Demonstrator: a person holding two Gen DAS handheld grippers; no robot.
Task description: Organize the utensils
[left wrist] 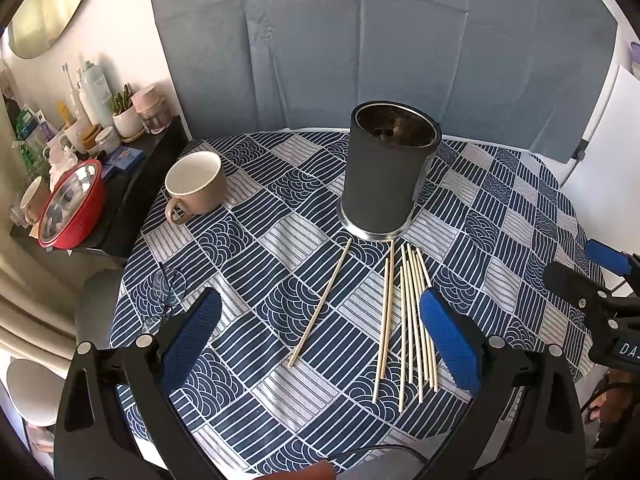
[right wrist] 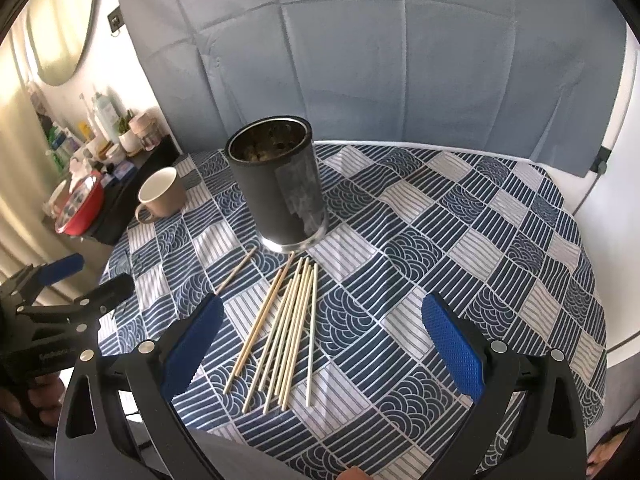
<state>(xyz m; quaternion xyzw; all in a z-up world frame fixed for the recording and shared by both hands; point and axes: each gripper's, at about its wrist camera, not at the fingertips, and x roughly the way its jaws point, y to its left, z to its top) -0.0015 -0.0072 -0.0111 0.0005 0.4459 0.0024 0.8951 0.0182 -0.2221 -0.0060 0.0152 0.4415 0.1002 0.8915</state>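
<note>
Several pale wooden chopsticks [left wrist: 412,320] [right wrist: 286,332] lie in a loose bundle on the patterned tablecloth, just in front of a dark cylindrical utensil holder [left wrist: 387,170] [right wrist: 278,188] that stands upright. One chopstick [left wrist: 320,302] [right wrist: 236,271] lies apart to the left. My left gripper [left wrist: 320,340] hovers open over the single stick and the bundle's left side, holding nothing. My right gripper [right wrist: 324,344] is open above the bundle's right edge, also holding nothing. Each gripper shows in the other's view, the right gripper [left wrist: 592,268] at the right edge and the left gripper [right wrist: 80,276] at the left.
A beige mug [left wrist: 196,184] [right wrist: 162,192] sits left of the holder. Clear eyeglasses [left wrist: 164,296] lie near the table's left edge. A side shelf [left wrist: 132,184] holds a red bowl [left wrist: 72,208], bottles and jars. A grey padded headboard [left wrist: 380,40] rises behind the table.
</note>
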